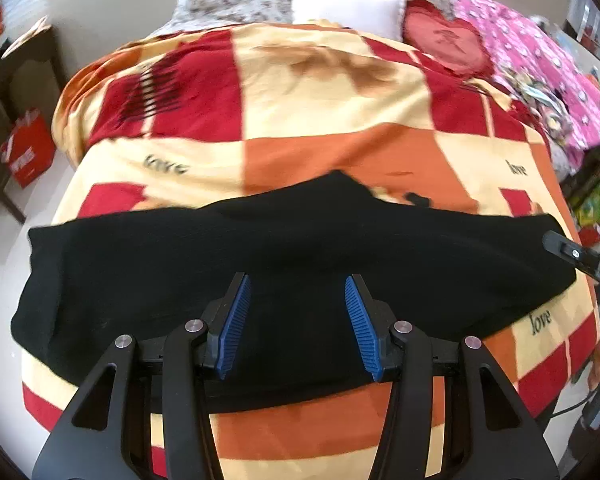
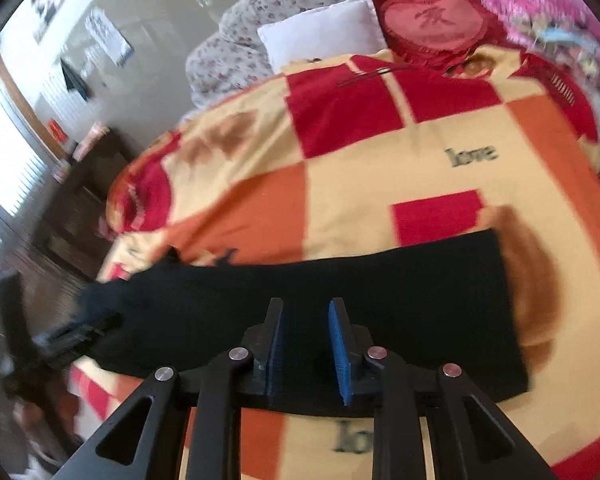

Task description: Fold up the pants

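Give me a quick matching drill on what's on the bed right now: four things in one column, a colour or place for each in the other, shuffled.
Things:
1. pants
2. square pillow
3. heart cushion
4. left gripper

Descriptions:
A. red, at the head of the bed
B. black, spread across the near end of the bedspread
C. white, beside the red cushion
D. jaws open, above the black fabric

Pairs: 1-B, 2-C, 3-A, 4-D
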Tool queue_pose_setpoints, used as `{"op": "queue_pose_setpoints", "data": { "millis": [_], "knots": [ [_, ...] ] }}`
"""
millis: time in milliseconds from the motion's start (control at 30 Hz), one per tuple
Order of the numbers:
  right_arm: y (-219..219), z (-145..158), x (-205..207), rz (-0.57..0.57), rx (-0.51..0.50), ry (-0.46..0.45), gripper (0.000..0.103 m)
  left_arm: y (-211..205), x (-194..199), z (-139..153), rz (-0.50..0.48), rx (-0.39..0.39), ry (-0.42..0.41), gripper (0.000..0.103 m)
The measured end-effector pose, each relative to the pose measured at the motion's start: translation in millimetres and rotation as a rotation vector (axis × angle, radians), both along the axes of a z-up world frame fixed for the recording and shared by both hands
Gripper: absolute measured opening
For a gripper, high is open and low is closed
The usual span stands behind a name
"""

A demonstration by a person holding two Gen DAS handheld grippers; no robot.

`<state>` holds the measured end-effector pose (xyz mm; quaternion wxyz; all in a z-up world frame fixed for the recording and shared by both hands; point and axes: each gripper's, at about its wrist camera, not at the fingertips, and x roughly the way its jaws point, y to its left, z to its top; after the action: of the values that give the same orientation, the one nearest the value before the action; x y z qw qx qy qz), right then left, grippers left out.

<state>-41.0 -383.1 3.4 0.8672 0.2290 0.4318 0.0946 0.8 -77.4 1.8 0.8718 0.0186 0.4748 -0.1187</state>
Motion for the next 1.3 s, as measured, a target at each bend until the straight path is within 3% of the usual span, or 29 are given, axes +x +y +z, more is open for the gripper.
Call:
{"op": "queue_pose_setpoints", "data": {
  "millis": [67, 467, 733, 1300],
  "knots": [
    [2.3, -5.5, 2.4, 0.005, 0.040, 0.010, 0.024, -11.6, -1.1, 0.3, -0.024, 0.012, -0.001, 0.049],
    [0.0, -7.8, 3.1, 0.016, 0.045, 0.024, 0.027, -37.1, -3.4, 5.6, -0.074, 0.016, -0.002, 0.049],
    [0.9, -8.0, 5.0, 0.010, -0.095, 0.064, 0.027, -37.2, 1.8, -6.6, -0.093, -0.063, 0.060, 0.049],
    [-31.3, -2.2, -14.0, -0.048, -0.141, 0.079, 0.034, -61.4, 7.6, -15.9, -0.136, -0.014, 0.044, 0.049]
  ]
}}
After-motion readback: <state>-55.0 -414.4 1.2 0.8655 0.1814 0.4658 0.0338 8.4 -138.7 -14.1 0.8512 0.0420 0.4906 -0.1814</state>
